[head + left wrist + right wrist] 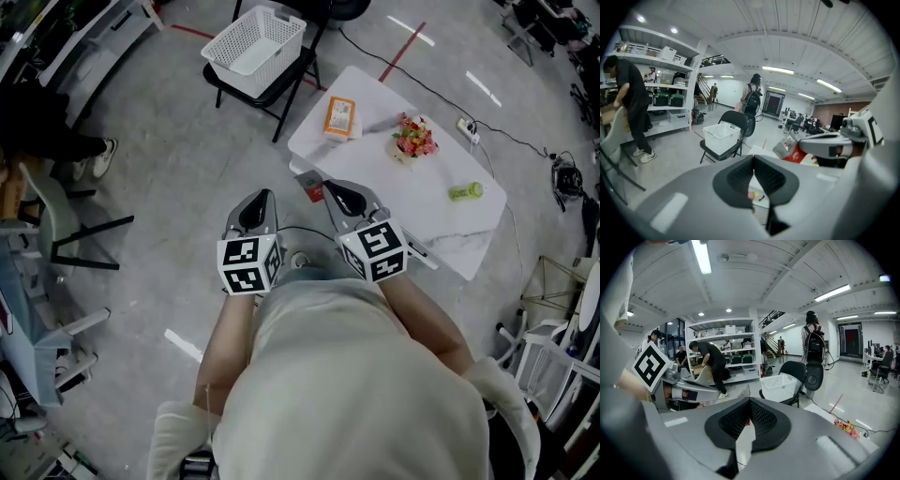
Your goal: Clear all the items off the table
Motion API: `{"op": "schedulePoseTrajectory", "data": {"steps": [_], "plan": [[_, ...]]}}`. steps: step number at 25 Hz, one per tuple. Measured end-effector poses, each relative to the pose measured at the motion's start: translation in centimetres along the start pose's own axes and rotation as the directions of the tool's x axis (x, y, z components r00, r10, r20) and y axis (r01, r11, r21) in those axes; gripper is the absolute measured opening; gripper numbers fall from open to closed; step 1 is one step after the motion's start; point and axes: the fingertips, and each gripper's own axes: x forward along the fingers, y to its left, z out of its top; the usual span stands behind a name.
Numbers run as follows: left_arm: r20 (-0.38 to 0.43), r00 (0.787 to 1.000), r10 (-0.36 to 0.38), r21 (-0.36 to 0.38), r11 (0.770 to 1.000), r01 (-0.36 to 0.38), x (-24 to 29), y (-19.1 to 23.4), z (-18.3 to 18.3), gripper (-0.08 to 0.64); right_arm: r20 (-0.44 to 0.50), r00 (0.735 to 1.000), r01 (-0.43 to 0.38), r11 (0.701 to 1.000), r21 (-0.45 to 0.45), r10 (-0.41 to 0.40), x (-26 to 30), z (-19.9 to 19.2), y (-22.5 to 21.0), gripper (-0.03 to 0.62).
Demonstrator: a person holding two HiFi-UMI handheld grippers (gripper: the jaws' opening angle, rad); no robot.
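Note:
A white table (pixel 427 220) at the upper right bears an orange box (pixel 339 117), a colourful sweets bundle (pixel 413 139) and a green bottle (pixel 465 191). My right gripper (pixel 330 190) is at the table's near corner, shut on a red and silver packet (pixel 311 187). The left gripper view shows that packet (pixel 788 148) at the right gripper's tip. My left gripper (pixel 260 199) hangs over the floor left of the table. Its jaws (pixel 753 176) are shut with nothing clearly between them. A white basket (pixel 255 39) sits on a black folding chair (pixel 281 89) beyond the table.
A person (pixel 628 101) bends at the shelves on the left, and another with a backpack (pixel 752 98) stands behind the chair. A cable and power strip (pixel 467 129) lie on the floor past the table. Another chair (pixel 66 225) stands at the left.

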Motion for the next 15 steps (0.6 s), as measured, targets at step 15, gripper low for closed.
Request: {"op": "schedulePoseTrajectory", "data": {"steps": [15], "plan": [[0.015,0.994,0.109,-0.068,0.992,-0.108,0.8,5.3,1.1,0.009,-0.012,0.994,-0.106,0.994,-0.041,0.105,6.4,2.4,0.7,0.000]]}}
